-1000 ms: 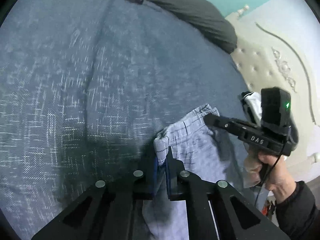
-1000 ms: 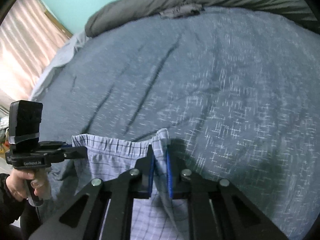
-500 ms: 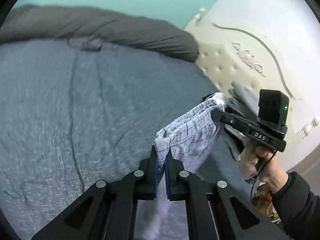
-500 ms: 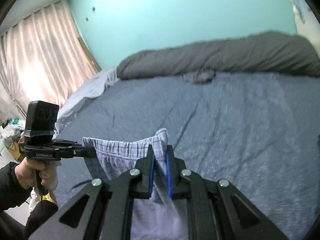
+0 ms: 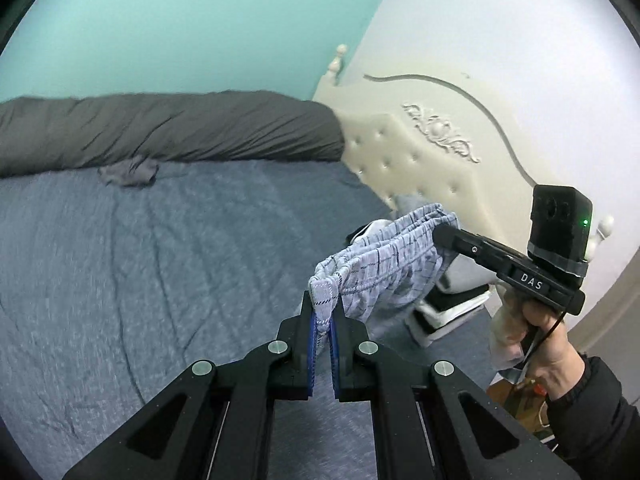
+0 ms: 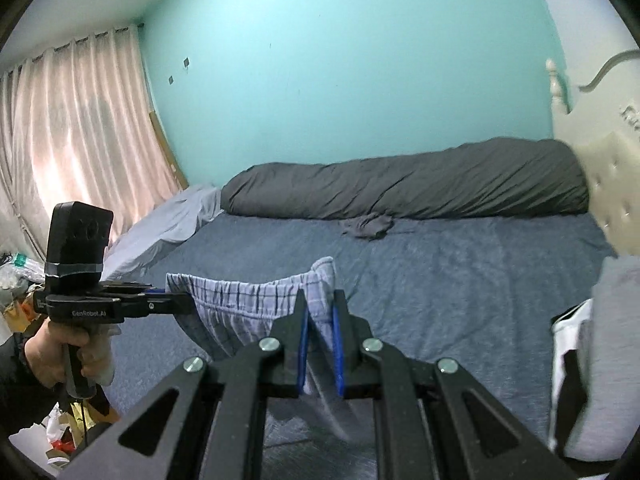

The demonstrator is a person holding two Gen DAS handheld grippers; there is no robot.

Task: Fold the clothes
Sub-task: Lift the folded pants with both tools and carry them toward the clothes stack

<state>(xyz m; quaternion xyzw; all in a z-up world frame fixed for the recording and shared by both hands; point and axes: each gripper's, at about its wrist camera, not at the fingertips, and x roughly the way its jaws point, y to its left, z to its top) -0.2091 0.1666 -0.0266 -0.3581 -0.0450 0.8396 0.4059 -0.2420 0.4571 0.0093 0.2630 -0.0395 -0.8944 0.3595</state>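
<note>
Light blue plaid shorts (image 5: 384,264) hang in the air above the bed, stretched by the waistband between both grippers. My left gripper (image 5: 322,312) is shut on one end of the waistband. My right gripper (image 6: 319,308) is shut on the other end. In the right wrist view the plaid shorts (image 6: 244,300) sag between the left gripper (image 6: 176,304) and my own fingers. In the left wrist view the right gripper (image 5: 440,236) pinches the far end, held by a hand in a black sleeve (image 5: 592,412). The lower part of the shorts is hidden below the grippers.
A blue-grey bedspread (image 5: 160,264) covers the bed, with a rolled dark grey duvet (image 6: 420,184) along the far side and a small grey cloth (image 6: 368,226) before it. Folded clothes (image 5: 448,304) lie near the cream headboard (image 5: 420,160). Clutter (image 6: 24,280) and curtains stand at the left.
Both grippers have risen and tilted upward with the shorts, so the views now show the wall and headboard instead of only the bedspread. The shorts hang clear of the bed.
</note>
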